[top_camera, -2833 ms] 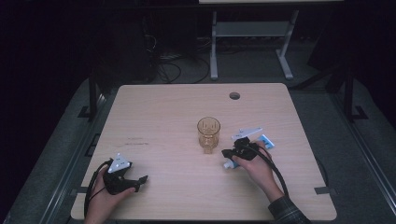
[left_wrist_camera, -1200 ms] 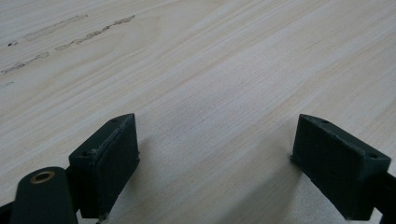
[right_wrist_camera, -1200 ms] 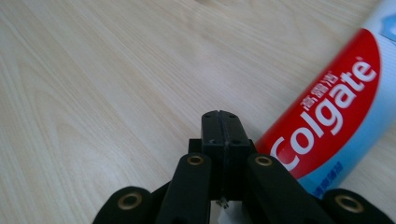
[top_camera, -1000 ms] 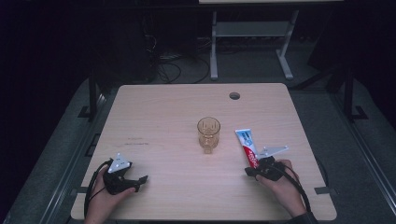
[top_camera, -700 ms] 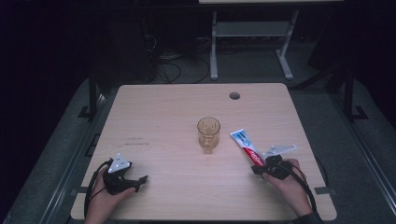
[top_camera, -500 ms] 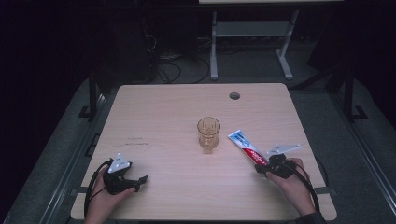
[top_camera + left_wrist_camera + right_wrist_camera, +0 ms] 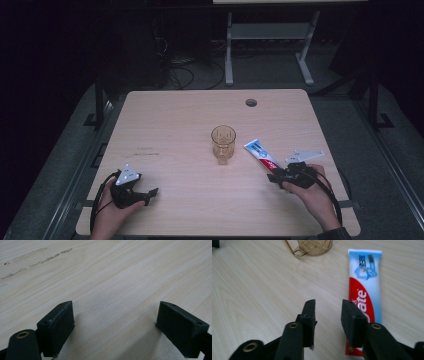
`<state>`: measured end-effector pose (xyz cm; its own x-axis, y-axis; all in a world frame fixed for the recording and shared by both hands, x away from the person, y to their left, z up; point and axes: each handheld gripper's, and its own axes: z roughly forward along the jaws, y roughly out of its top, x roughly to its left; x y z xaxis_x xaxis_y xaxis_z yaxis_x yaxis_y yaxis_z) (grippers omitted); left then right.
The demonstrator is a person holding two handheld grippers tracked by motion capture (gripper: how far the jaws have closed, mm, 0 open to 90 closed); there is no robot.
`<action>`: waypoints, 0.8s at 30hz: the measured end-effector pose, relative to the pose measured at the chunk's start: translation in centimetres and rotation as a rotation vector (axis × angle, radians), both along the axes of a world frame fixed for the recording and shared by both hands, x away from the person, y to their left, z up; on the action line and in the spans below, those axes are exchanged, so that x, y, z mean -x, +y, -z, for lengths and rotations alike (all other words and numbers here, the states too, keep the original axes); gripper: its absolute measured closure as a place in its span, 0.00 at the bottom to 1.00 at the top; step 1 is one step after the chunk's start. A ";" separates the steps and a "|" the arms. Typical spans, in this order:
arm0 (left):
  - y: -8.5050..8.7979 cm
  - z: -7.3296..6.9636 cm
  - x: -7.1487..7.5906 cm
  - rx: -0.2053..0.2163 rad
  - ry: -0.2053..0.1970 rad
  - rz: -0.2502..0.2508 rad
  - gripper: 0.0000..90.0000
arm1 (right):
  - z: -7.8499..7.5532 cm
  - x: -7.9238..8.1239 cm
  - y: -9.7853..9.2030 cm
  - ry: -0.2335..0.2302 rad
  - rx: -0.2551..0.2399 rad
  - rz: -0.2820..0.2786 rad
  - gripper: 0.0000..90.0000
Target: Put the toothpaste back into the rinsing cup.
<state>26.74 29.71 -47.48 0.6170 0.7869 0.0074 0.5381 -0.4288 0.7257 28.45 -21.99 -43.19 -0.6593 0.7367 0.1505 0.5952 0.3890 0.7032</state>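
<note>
Figure: release of a toothpaste tube beside a glass. The toothpaste tube [image 7: 262, 155] lies flat on the tabletop [image 7: 175, 120], just right of the glass cup [image 7: 223, 144] and apart from it, its flat crimped end toward the cup and its cap end toward the person. The right tongs [image 7: 274, 176] sit at that near end; in the right gripper view their jaws have just been opening and stand partly parted, with bare wood between them, and the tube [image 7: 363, 292] lies to the outside of one jaw, passing under it at the picture's lower edge. The right tongs [image 7: 327, 315] are thus released, holding nothing. The left tongs [image 7: 148, 192] rest near the front left corner, jaws spread wide over empty tabletop [image 7: 112, 277], likewise released.

Risks, as judged from this arrangement. First, the jaw that overlaps the tube may drag it when the hand draws back, turning or sliding it toward the cup. Second, a renewed grasp from this position would likely close on air, since the tube sits beside the gap rather than in it; the tongs need a sideways shift first. Third, the cup [image 7: 314, 246] is tall and light-looking and stands near the tube's far end, so a tube pushed forward or a careless reach could tip it.
</note>
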 end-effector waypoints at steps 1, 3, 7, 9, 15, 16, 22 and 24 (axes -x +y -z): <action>0.0 0.0 0.0 0.000 0.000 0.000 0.15 | -0.1 -0.2 0.0 -0.006 0.001 0.000 0.69; 0.0 0.0 0.0 0.000 0.000 0.000 0.15 | -0.2 -0.5 0.1 -0.020 0.007 0.002 0.65; 0.0 0.0 0.0 -0.001 0.001 0.000 0.15 | -0.3 -1.3 0.2 -0.028 0.026 0.015 0.59; 0.0 0.0 0.0 -0.001 0.001 0.000 0.15 | -0.3 -1.8 0.2 -0.033 0.042 0.027 0.57; 0.0 0.0 -0.1 -0.001 0.001 -0.001 0.15 | -0.2 -3.1 0.1 -0.042 0.056 0.048 0.50; 0.0 0.0 -0.1 -0.001 0.001 -0.001 0.15 | -0.2 -3.3 0.1 -0.040 0.060 0.051 0.49; 0.0 0.0 -0.1 0.000 0.001 -0.001 0.15 | -0.1 -4.7 0.2 -0.036 0.078 0.068 0.47; 0.0 0.0 -0.1 -0.001 0.001 0.000 0.15 | -0.1 -5.1 0.2 -0.029 0.082 0.074 0.46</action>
